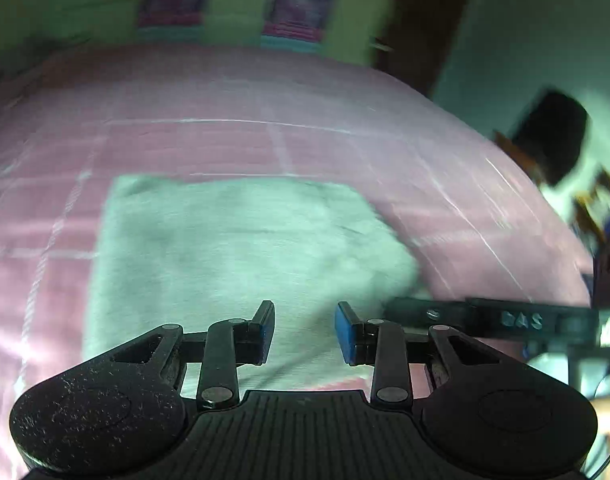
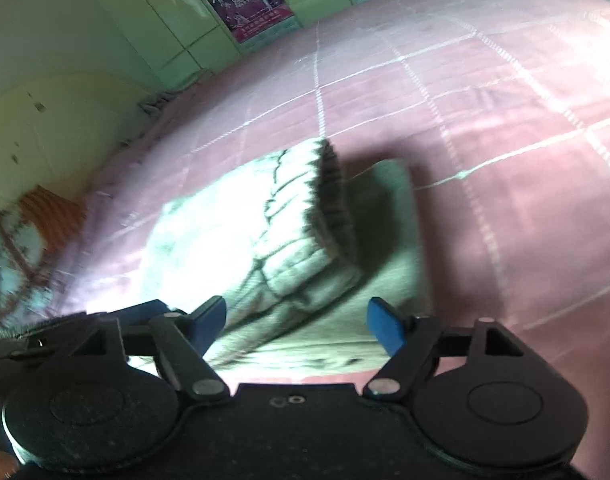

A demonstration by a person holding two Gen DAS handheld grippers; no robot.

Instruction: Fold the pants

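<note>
Left gripper [image 1: 304, 330]: black 2-finger claw with blue pads, jaws narrowly apart, nothing between them, poised above the near edge of the cloth.
Right gripper [image 2: 296, 326]: matching black claw, jaws wide, also empty, over the same bundle; its dark body also showed at the right edge of the left wrist view.
Pants [image 1: 241, 256]: pale grey-green soft fabric pants, lying as a compact rectangle on the bed, just ahead of both claws.
Look of the pants [image 2: 289, 216]: 1 ribbed, gathered end lay doubled over the flat layer below, its edge casting a dark shadow; surface blurred, seams hard to read.
Bedspread [image 1: 209, 136]: pink checked cloth with thin white lines, bare all round the bundle.
Progress: folding seemed nearly or fully done, judging by the neat stacked shape and both claws empty.
Left to do: perhaps a last smoothing or squaring of edges.
</note>
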